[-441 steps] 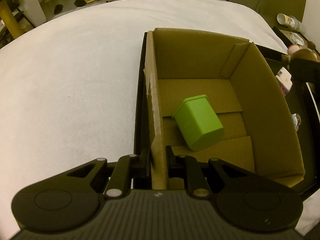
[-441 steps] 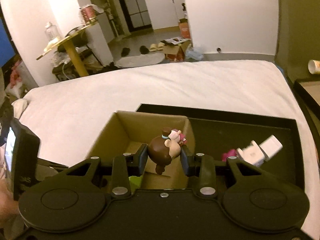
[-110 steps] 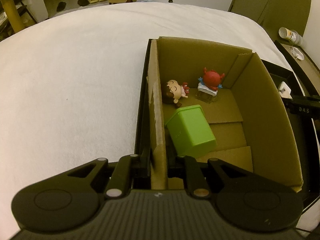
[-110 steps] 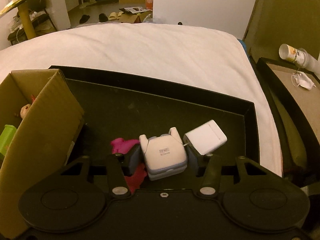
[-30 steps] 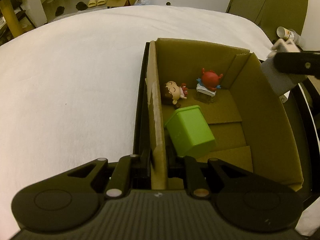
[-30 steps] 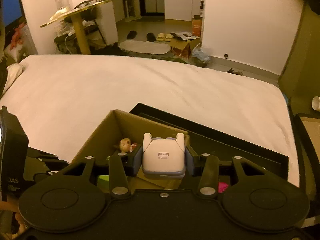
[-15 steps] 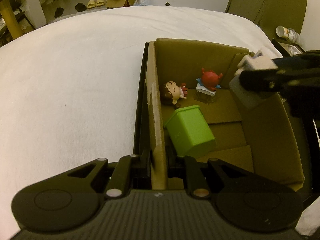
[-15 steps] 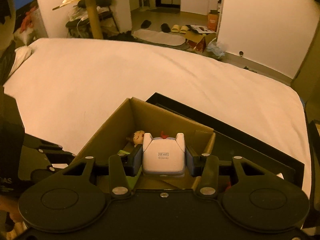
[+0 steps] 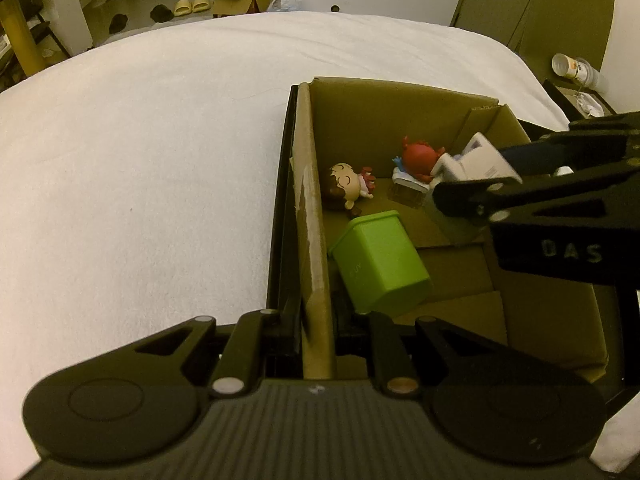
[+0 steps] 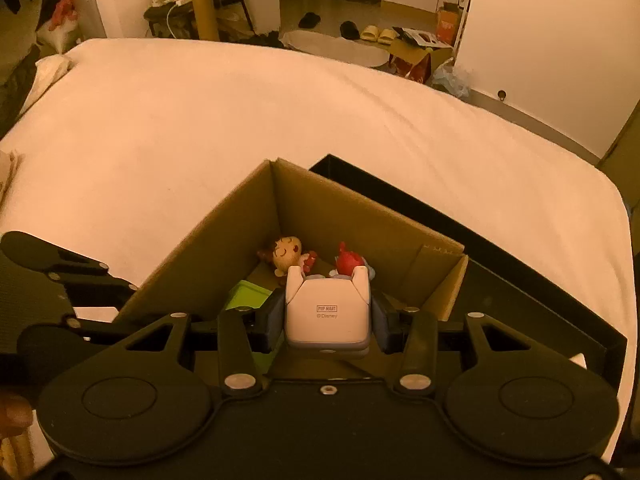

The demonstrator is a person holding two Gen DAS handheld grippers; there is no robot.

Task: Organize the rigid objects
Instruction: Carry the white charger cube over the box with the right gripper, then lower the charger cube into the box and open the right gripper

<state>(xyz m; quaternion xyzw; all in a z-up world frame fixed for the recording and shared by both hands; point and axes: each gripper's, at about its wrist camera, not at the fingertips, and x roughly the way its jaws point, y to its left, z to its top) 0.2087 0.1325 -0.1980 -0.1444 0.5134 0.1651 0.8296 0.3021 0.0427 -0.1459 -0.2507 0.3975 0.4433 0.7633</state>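
Note:
An open cardboard box (image 9: 400,108) (image 10: 340,208) stands in a black tray on a white bed. My left gripper (image 9: 318,320) is shut on the box's left wall. Inside lie a green cup (image 9: 380,264) (image 10: 246,296) on its side, a brown-haired doll (image 9: 346,184) (image 10: 286,254) and a red figure (image 9: 418,158) (image 10: 348,262). My right gripper (image 10: 326,316) (image 9: 472,178) is shut on a white toy cube (image 10: 326,312) (image 9: 484,158) and holds it inside the box, over the far right part, close to the red figure.
The black tray (image 10: 520,280) extends to the right of the box; a white object (image 10: 578,360) lies at its right edge. The white bed (image 9: 140,160) spreads left and behind. A paper cup (image 9: 564,66) sits on a side table at far right.
My right gripper has carried the white toy cube from above the box's right wall down into the box, toward the red figure. The left gripper and box stay still.

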